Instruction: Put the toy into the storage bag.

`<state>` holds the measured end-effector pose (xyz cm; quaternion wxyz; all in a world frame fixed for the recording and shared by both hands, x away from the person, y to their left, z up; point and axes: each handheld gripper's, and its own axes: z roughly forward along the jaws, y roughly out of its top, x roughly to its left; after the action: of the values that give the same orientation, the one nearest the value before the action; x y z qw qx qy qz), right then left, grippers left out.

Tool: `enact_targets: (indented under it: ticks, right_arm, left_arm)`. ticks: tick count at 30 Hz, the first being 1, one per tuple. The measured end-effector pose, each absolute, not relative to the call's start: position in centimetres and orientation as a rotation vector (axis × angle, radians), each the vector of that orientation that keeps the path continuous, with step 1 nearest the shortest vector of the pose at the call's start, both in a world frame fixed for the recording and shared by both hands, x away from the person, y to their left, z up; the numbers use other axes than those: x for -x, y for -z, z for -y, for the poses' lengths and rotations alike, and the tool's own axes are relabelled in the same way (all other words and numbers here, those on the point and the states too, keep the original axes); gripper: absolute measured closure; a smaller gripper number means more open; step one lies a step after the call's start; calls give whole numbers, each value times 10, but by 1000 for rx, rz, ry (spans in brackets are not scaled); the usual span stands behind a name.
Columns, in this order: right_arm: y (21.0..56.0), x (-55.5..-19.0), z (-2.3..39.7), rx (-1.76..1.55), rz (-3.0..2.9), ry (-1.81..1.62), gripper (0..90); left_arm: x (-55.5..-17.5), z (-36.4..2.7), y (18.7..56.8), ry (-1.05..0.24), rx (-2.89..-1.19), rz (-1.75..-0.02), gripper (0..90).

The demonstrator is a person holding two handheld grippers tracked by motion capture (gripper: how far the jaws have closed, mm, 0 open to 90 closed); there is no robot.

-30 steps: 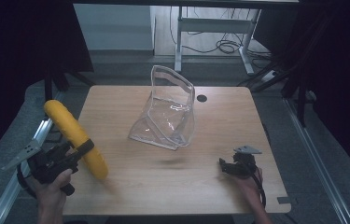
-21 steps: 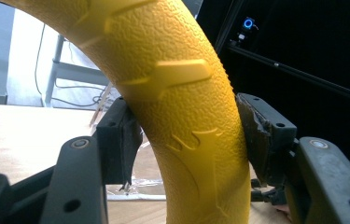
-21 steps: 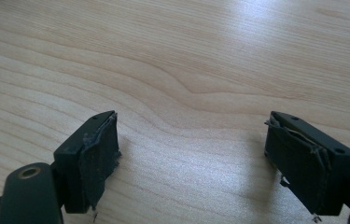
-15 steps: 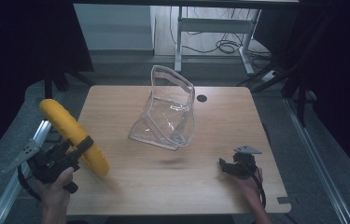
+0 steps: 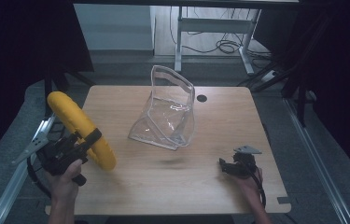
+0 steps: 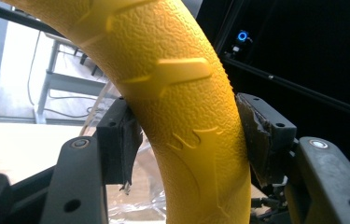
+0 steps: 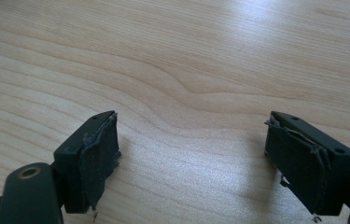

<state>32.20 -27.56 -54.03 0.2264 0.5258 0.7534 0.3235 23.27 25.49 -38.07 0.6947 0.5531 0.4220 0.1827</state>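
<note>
1. The clear plastic bag [image 5: 170, 112] stands open at the middle of the desk [image 5: 172, 186]; whether anything is inside is unclear.
2. The left hand-held gripper [image 5: 86, 142] is clamped on the yellow curved toy [image 5: 81, 128], held above the desk's left edge.
3. The right hand-held gripper [image 7: 191, 158] has its jaws apart over bare wood.

Light wood-grain table [image 5: 163, 186] with a black grommet hole [image 5: 202, 98] near its far edge. Grey carpet floor [image 5: 303, 154] all round, black curtains [image 5: 18, 56] on both sides. Behind it a metal desk frame [image 5: 210, 28] with loose cables [image 5: 224, 46] on a brighter lit floor patch.
</note>
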Motion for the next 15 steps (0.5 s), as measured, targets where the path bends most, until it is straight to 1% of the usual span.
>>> enact_targets:
  ticks: [7, 15]
  right_arm:
    - [540, -322, 276, -1448, -2076, -888, 177]
    - [540, -322, 276, -1445, -2079, -886, 177]
  left_arm:
    - [-240, -243, 367, -391, -1238, -899, 424]
    - [-245, -238, 355, -401, -1230, -881, 424]
